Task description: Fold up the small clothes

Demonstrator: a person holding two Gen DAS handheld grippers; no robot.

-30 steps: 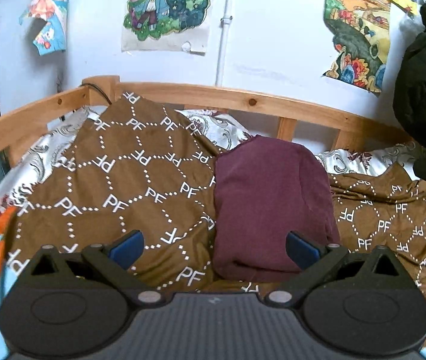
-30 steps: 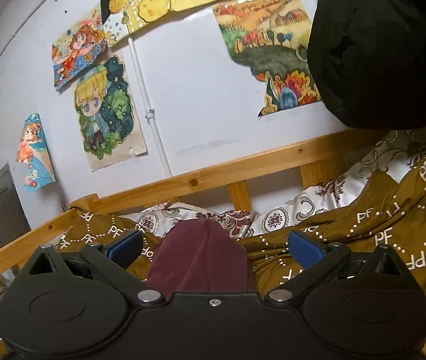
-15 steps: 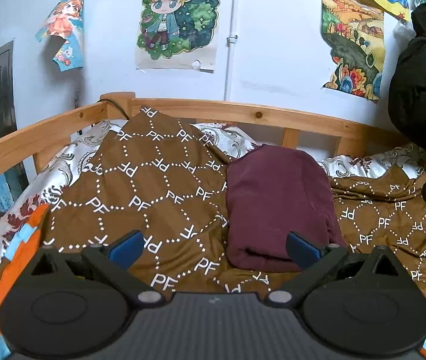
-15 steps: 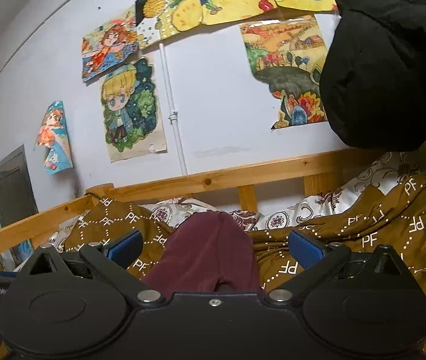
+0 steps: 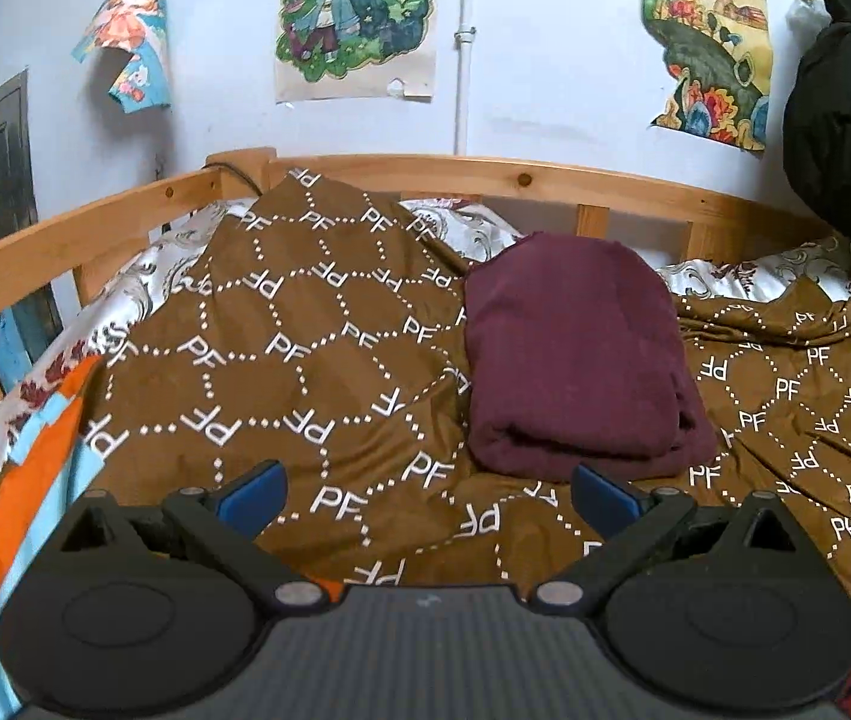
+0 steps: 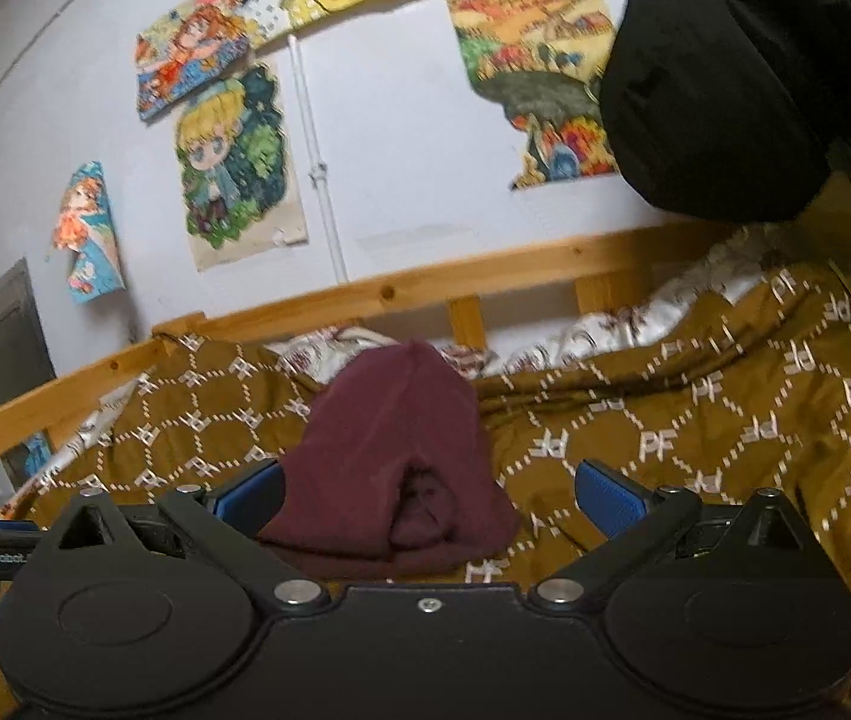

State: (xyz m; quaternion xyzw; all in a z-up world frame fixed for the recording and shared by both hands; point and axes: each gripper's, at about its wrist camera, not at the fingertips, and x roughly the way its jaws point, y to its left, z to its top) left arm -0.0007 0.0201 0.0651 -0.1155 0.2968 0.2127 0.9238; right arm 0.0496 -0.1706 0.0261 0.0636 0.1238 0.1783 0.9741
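On the brown quilt printed with white "PF" hexagons, the folded maroon knit garment lies as a compact rectangular bundle, at about 1 o'clock from the left gripper in the left wrist view. That gripper's blue-padded fingers are spread wide, hold nothing, and stand clear of the cloth. At 9 o'clock lies an orange and light-blue striped fabric; whether it is the next small garment cannot be told.

Procedure, as judged from the scene: the maroon fold appears finished, so the step in hand is release and retreat.
1. Draw both grippers straight back, fingers kept spread, so no pad snags the top layer.
2. Do not drag across the quilt; a ruck beneath would tip the bundle.
3. Inspect the near edge: the right wrist view shows a loose pocket of cloth bulging from the fold. Tuck it flat if tidiness is required.

In the right wrist view, the right gripper is likewise spread and empty; the garment sits at 12 o'clock between its fingers, close to the left pad but not pinched. A black padded jacket hangs at 2 o'clock.

Against the earlier frames, both cameras have pulled back: more quilt shows before the left gripper, and the bundle's near edge now lies open to the right view. The garment has not moved.
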